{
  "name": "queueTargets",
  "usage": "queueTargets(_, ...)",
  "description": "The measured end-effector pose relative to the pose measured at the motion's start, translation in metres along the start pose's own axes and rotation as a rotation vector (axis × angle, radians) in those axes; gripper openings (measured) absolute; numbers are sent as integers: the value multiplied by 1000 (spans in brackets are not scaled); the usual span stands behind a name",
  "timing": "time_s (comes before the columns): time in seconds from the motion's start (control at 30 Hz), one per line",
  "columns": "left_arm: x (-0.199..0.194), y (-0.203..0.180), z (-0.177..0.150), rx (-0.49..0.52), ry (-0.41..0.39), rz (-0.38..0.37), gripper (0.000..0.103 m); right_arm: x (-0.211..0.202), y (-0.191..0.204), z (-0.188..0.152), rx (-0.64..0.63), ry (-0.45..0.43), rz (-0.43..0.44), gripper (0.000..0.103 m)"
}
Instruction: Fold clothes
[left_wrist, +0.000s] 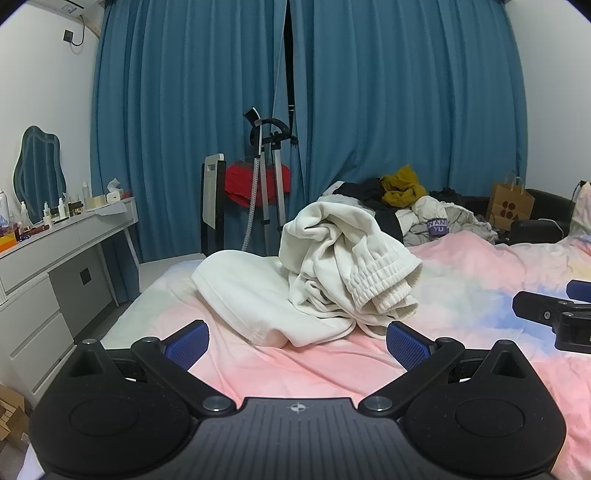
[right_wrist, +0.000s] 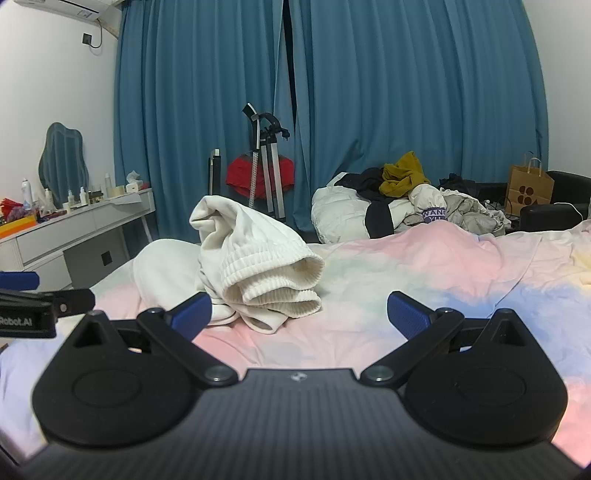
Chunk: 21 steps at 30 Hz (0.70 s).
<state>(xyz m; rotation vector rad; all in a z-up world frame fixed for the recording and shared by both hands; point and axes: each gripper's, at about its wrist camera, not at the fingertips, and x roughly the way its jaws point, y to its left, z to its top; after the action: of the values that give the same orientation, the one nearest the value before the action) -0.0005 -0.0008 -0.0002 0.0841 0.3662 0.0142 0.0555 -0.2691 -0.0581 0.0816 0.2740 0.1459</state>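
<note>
Cream fleece, heavy and soft: the garment lies bunched in a heap on the bed, its ribbed elastic band rolled on top facing right, a flatter panel spreading to the left. It is not folded. The left hand-held gripper hovers near the heap's near edge, fingers apart and holding nothing; the right hand-held gripper sits just right of it, likewise spread and empty.

Risks, as judged:
- The layers overlap; a pinch could catch several at once and lift the whole bundle.
- A loose drawstring trails at the near edge and may snag a finger.
- The pastel sheet is soft and could be pinched along with the cloth.
</note>
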Motion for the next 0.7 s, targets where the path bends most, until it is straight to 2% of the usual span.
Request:
queueTargets(0.37, -3, 1, -3, 8, 0, -9, 103, -2, 1, -5, 7, -17, 10, 103)
queueTargets(0.7, 9, -4, -6, 31, 3, -17, 103, 0, -10, -1, 83, -30, 13, 103)
